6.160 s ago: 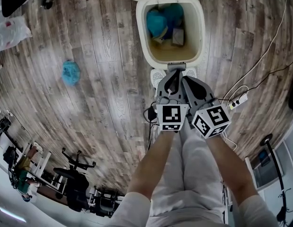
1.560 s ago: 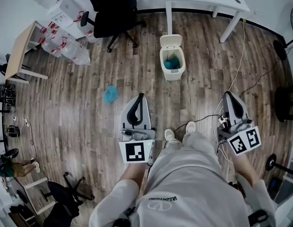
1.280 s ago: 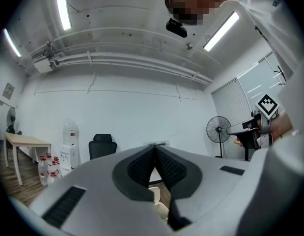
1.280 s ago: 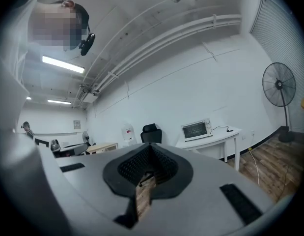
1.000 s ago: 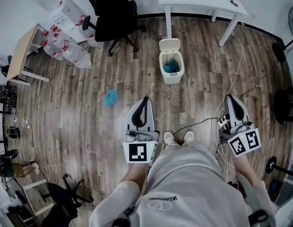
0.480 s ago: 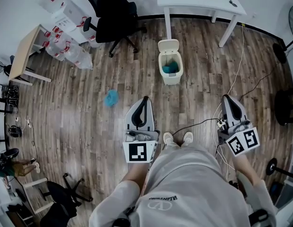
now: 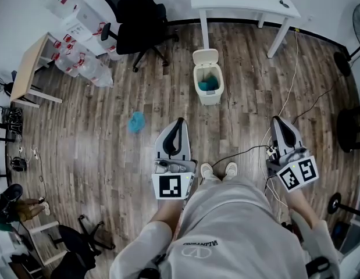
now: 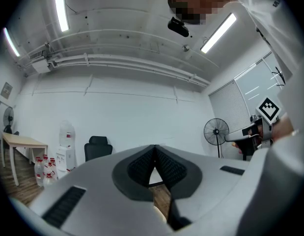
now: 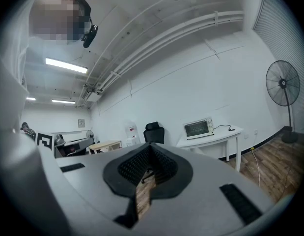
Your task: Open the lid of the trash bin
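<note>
Standing on the wood floor (image 7: 110, 150) just before the white tabletop (image 7: 243, 0), trash bin (image 7: 207, 90) has its lid (image 7: 205, 56) up, blue stuff inside; well apart from both claws; left claw (image 7: 179, 121) closed, empty; right claw (image 7: 278, 120) closed, empty; blue wad (image 7: 136, 121) on floor, left of bin.

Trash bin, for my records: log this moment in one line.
trash bin: lid open; left gripper: shut, empty; right gripper: shut, empty
</note>
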`<state>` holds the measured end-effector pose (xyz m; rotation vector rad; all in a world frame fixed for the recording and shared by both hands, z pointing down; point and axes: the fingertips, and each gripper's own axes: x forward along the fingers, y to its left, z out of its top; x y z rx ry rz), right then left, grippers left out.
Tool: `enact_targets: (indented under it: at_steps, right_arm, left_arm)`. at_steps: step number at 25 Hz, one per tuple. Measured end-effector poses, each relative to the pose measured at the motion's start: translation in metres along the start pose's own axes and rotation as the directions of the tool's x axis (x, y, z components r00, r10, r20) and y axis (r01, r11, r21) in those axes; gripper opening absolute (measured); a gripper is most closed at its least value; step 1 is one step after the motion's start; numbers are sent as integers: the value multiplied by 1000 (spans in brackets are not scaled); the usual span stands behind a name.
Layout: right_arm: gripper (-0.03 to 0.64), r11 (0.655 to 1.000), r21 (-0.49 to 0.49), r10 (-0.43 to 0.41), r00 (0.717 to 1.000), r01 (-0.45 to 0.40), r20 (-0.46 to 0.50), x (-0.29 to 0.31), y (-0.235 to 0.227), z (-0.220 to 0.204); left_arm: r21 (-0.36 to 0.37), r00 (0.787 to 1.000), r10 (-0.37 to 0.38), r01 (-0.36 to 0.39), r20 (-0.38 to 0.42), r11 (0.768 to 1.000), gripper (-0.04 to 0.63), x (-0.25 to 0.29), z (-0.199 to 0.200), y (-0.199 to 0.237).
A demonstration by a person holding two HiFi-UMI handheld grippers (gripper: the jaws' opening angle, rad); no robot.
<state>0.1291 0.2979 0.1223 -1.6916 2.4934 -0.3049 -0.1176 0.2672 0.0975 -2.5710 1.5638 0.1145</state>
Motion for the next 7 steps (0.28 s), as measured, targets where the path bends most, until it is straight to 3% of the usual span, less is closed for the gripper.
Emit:
enact_targets:
  at_steps: [7]
  right_arm:
    - [15,1000,10,-1,1000,1,-4,11,7,-2]
  left_arm:
    - [-9,1000,-5,5,-5,1000,-2,3,-2,12]
